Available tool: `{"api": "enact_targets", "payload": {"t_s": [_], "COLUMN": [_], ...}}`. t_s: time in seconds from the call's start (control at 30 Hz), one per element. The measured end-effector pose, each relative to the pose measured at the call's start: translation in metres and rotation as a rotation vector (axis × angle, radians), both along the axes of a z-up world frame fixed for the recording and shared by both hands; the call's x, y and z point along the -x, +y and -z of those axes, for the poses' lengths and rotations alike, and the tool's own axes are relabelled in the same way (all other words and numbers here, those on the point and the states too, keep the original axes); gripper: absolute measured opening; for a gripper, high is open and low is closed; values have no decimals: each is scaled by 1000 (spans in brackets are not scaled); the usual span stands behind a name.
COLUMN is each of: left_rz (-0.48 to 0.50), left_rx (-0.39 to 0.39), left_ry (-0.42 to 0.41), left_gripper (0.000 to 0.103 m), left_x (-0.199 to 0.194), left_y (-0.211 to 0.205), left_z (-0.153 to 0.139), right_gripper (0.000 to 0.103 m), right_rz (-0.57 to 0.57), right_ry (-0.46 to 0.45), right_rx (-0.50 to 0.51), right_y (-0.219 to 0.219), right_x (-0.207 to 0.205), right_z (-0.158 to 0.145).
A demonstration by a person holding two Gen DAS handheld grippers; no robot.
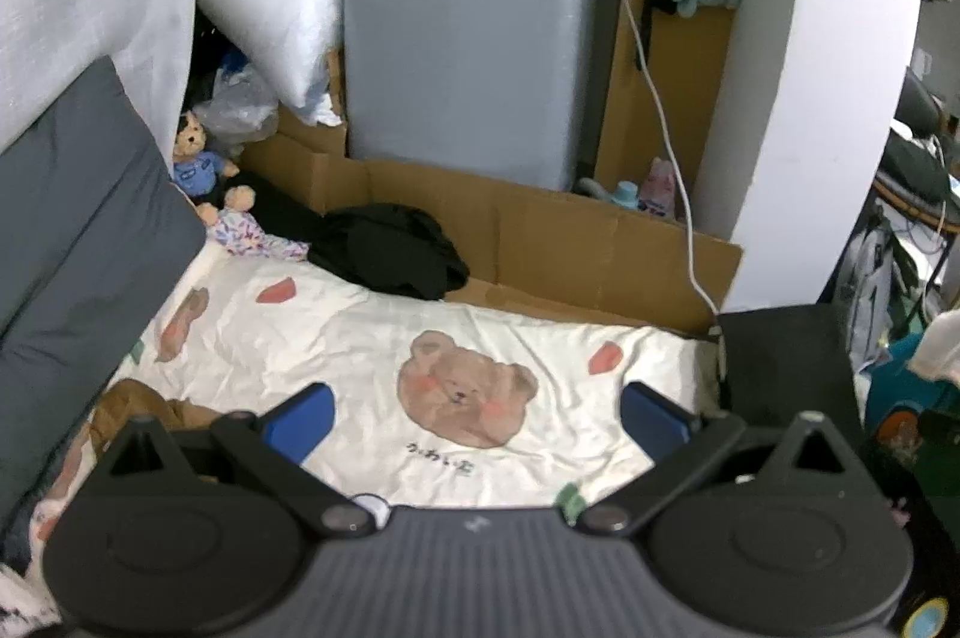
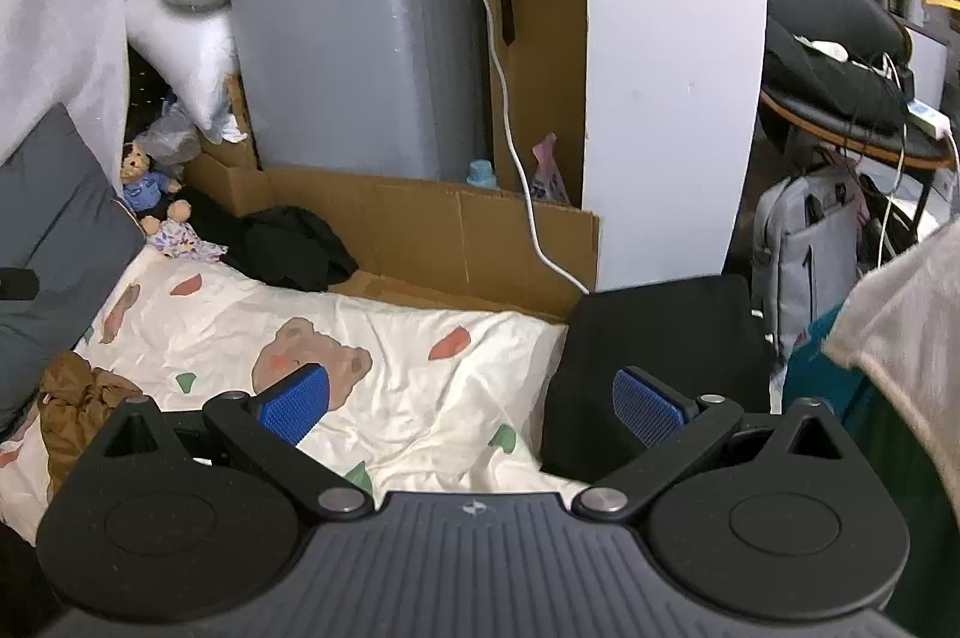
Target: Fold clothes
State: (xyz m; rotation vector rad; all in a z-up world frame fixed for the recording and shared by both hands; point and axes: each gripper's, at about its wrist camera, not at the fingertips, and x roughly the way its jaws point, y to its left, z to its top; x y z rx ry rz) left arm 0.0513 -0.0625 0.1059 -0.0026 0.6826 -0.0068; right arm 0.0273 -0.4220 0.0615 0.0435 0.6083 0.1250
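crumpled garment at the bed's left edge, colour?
Brown garment; it shows best in the right wrist view.

the middle of the bear sheet (image 1: 372, 338) is bare and flat, so there is room to move there. on the left a grey cushion (image 1: 78, 218) leans up like a wall. a brown cloth heap (image 2: 78, 392) sits on the sheet's left edge. at the far end a black clothes pile (image 1: 390, 248) and two small teddy bears (image 1: 198, 164) block the way, with a cardboard wall (image 1: 570, 230) behind. on the right stands a black box (image 2: 660, 338).
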Motion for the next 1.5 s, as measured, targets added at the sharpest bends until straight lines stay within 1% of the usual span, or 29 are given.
{"api": "enact_targets", "payload": {"t_s": [0.13, 0.2, 0.27, 0.37, 0.47, 0.57, 0.67, 0.77, 0.83, 0.93, 1.1, 1.5], "left_rz": [8, 2, -9, -32, -31, -31, -66, -104, -111, -129, -121, -103], "left_rx": [-3, 26, 31, 6, 17, 31, 30, 50, 66, 49, 40, 28], "left_ry": [-6, -6, -16, -13, 30, 82, 132, 176, 175, 162, 137, 133], "left_gripper": [102, 102, 102, 102, 103, 102, 102, 102, 102, 102, 102, 102], "left_x": [8, 14, 20, 31, 39, 50, 60, 62, 64, 67, 71, 71], "left_y": [15, 29, 37, 47, 55, 62, 69, 78, 83, 84, 80, 76], "left_z": [5, 7, 9, 16, 24, 33, 39, 42, 41, 38, 29, 31], "right_gripper": [103, 103, 103, 103, 103, 103, 103, 103, 103, 103, 103, 103], "right_rz": [24, 24, 23, 13, -15, -6, -12, -16, -18, -21, -35, -31], "right_ry": [15, 21, 26, 47, 53, 52, 60, 63, 65, 67, 76, 81], "right_rx": [3, 7, 19, 30, 15, 7, 1, -2, -10, -18, -8, -6], "right_y": [16, 24, 32, 45, 55, 63, 69, 71, 72, 74, 78, 81], "right_x": [10, 17, 24, 35, 44, 52, 60, 65, 67, 70, 72, 73], "right_z": [3, 5, 7, 10, 12, 14, 14, 11, 10, 10, 10, 11]}}
